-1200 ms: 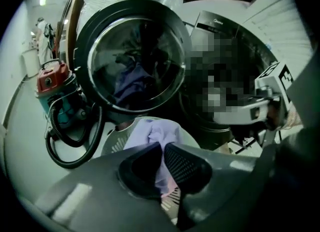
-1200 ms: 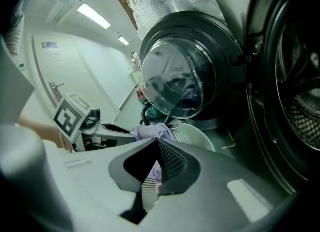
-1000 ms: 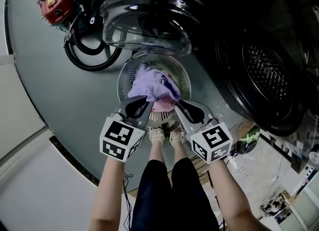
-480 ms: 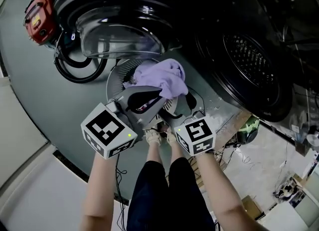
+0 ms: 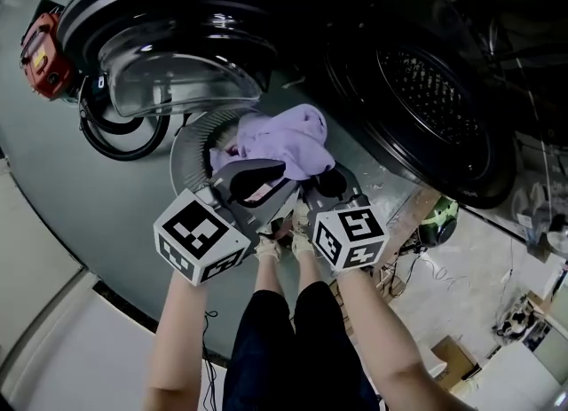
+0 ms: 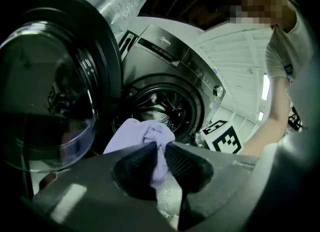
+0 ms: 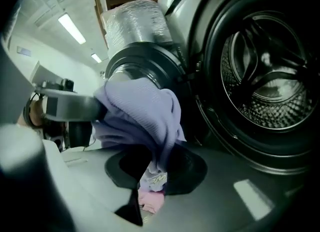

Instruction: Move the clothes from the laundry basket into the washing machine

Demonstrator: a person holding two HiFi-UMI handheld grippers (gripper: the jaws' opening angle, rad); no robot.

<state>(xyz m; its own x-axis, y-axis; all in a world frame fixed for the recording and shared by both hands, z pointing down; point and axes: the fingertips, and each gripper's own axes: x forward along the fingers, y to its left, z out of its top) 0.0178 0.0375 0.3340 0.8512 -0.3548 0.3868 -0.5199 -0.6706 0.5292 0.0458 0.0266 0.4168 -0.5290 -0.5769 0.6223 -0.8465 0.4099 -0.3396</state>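
The left gripper (image 5: 266,177) is clamped on one fold of the lilac garment (image 5: 284,138), held above the laundry basket (image 5: 188,143); the right gripper (image 5: 321,185) is clamped on another; the carry is judged in hand; a swing rightward into the open drum (image 5: 435,98) is called for.

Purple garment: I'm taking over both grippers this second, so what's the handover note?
Left gripper: shut on the purple garment.
Right gripper: shut on the same garment.
Where: the garment is held up above the laundry basket, beside the washing machine, whose door is open.
Done: garment lifted out of the basket.
Left: carry it into the drum and release it. A pink piece shows below, apparently in the basket, so go back for it.
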